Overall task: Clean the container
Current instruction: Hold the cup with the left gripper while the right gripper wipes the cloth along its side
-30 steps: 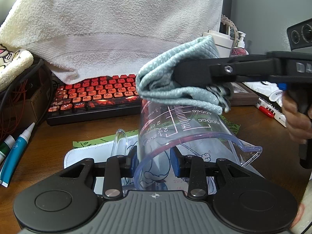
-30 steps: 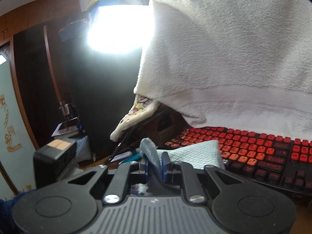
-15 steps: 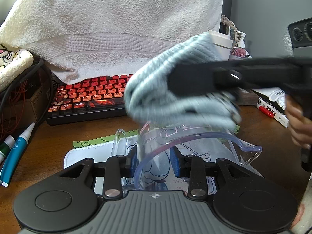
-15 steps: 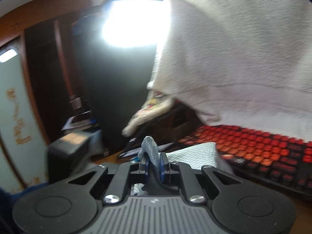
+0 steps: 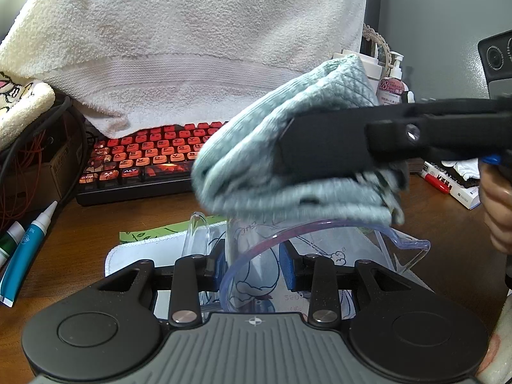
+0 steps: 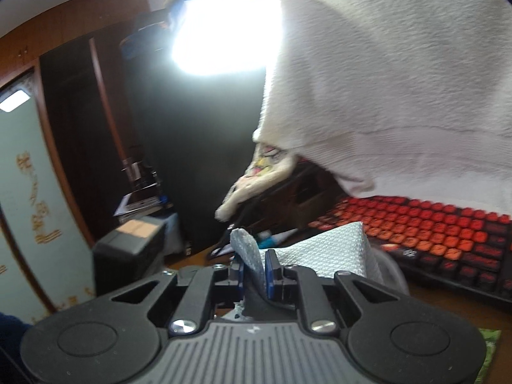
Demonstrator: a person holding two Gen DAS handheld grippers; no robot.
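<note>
A red keyboard (image 5: 150, 160) and a big white towel (image 5: 192, 48) are seen behind. The clear measuring cup (image 5: 320, 240) is held upright at bottom centre by the left gripper (image 5: 252, 268), spout pointing right. A blue cloth (image 5: 288, 160), pinched by the right gripper (image 6: 254, 275), covers its mouth.

Counts from the two wrist views:

- Grippers: two, left gripper (image 5: 252, 264) and right gripper (image 6: 255, 276).
- Clear measuring jugs: one, the container (image 5: 256, 256).
- Grey-blue cleaning cloths: one, the cloth (image 5: 256, 160).
- Red-keyed keyboards: one (image 5: 150, 163).
- Large white towels draped behind: one (image 5: 192, 48).
- Smaller printed towels at the left edge: one (image 5: 19, 102).
- Tubes on the desk at left: two, a blue tube (image 5: 25, 249) and a green tube (image 5: 8, 243).
- Pump bottles at the back: one (image 5: 393, 83).
- Red markers: one (image 5: 436, 184).
- White mats under the jug: one (image 5: 128, 252).
- Hands seen: one (image 5: 496, 204), at the right edge.
</note>
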